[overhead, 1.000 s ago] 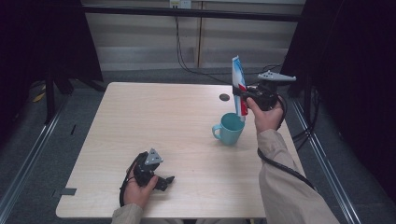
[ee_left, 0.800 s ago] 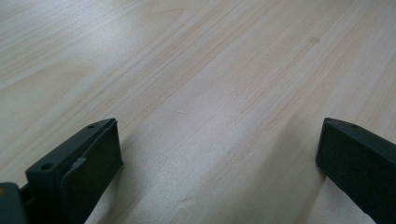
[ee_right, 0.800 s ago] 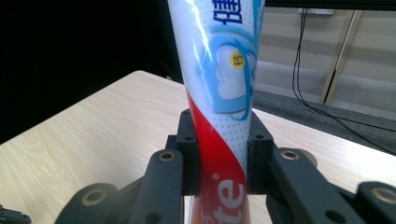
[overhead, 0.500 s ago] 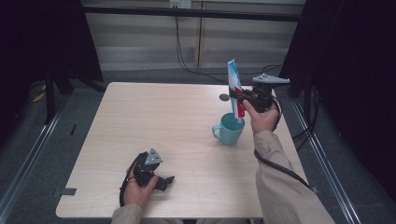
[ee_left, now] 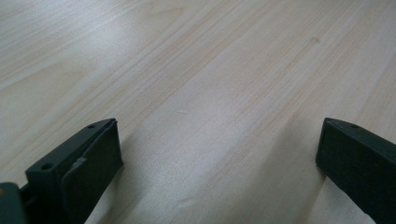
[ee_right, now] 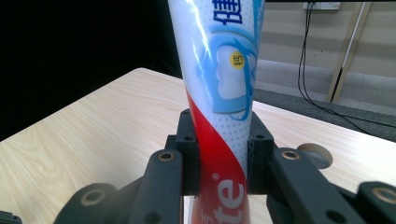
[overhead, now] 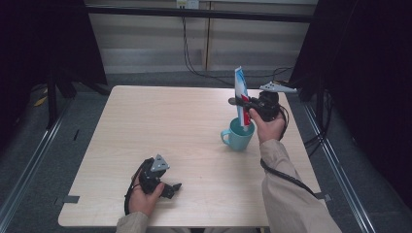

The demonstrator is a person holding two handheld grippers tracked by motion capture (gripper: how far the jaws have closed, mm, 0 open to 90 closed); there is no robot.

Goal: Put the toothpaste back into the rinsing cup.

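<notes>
the right gripper (overhead: 244,103) clamps a white, blue and red plastic toothpaste tube (overhead: 241,92) upright, its lower end inside the teal ceramic mug (overhead: 237,136), likely to stand it there. the left gripper (overhead: 171,187) rests open, empty, on the pale wooden surface (overhead: 160,126).

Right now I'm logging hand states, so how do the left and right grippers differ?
The right gripper is shut on the toothpaste tube, while the left gripper stands open with nothing between its jaws. The right gripper is raised above the teal mug, holding the tube upright with its lower end at the mug's mouth; the left gripper rests low on the table near its front edge. Both are black, hand-held two-jaw tools.
</notes>
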